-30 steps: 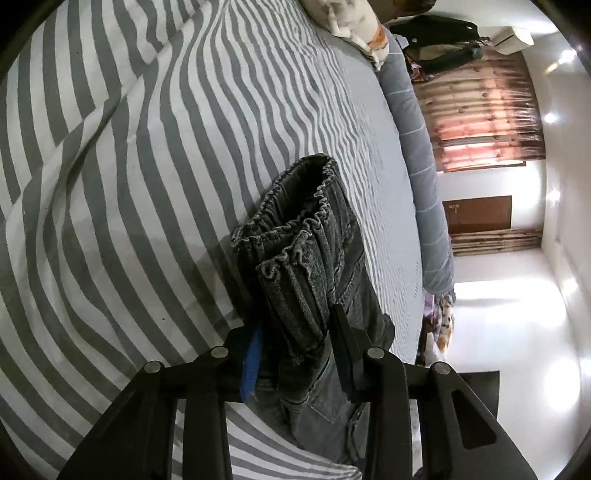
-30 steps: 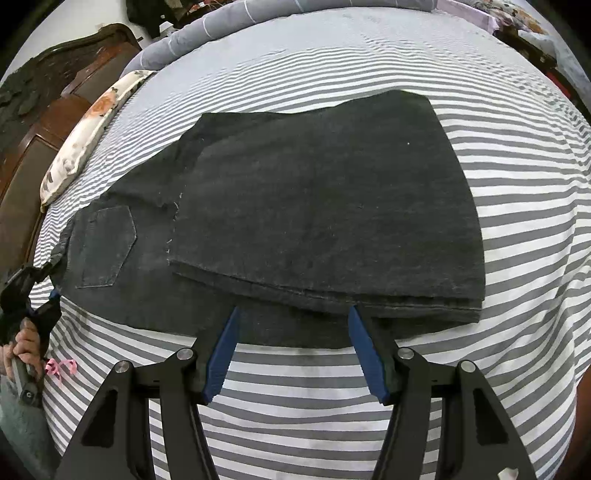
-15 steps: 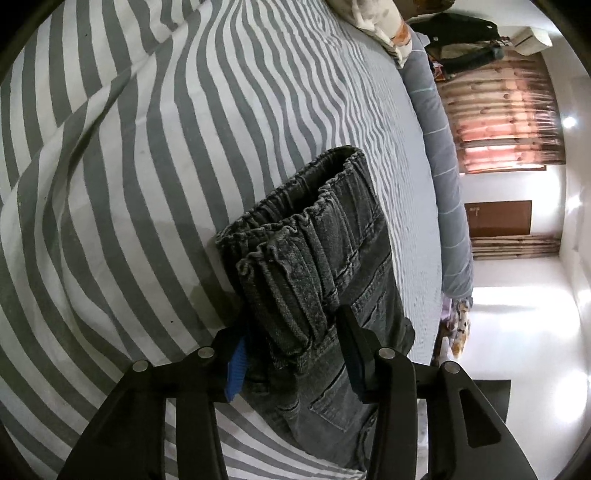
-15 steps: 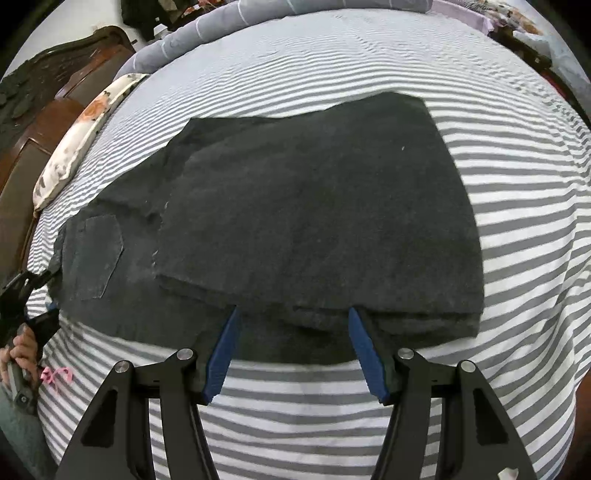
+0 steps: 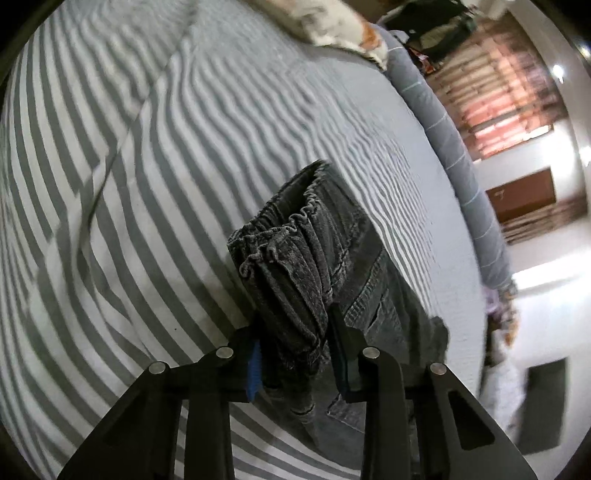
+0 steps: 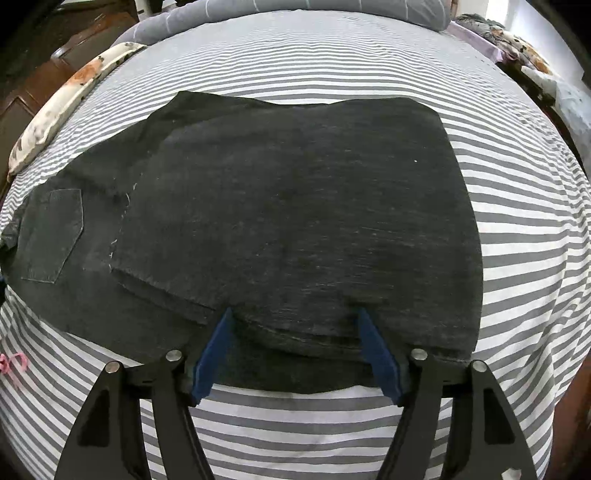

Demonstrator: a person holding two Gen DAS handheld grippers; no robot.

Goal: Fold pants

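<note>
Dark grey denim pants (image 6: 295, 206) lie folded on a grey-and-white striped bed (image 6: 332, 66), legs laid over the seat, a back pocket (image 6: 51, 236) showing at the left. My right gripper (image 6: 295, 325) is open, its blue pads straddling the near folded edge of the pants. My left gripper (image 5: 295, 332) is shut on the gathered elastic waistband (image 5: 291, 258) and holds it bunched and raised above the striped sheet (image 5: 129, 221).
A floral pillow (image 6: 66, 96) and a grey bolster (image 6: 295, 11) lie at the bed's far side, by a dark wooden headboard (image 6: 37, 66). A pink object (image 6: 14, 363) sits at the bed's left edge. Floor and a curtained window (image 5: 509, 99) lie beyond the bed.
My right gripper has moved forward, so its open fingers now reach the pants' near edge. My left gripper, still clamped on the waistband, has swung and shifted its view across the bed.
</note>
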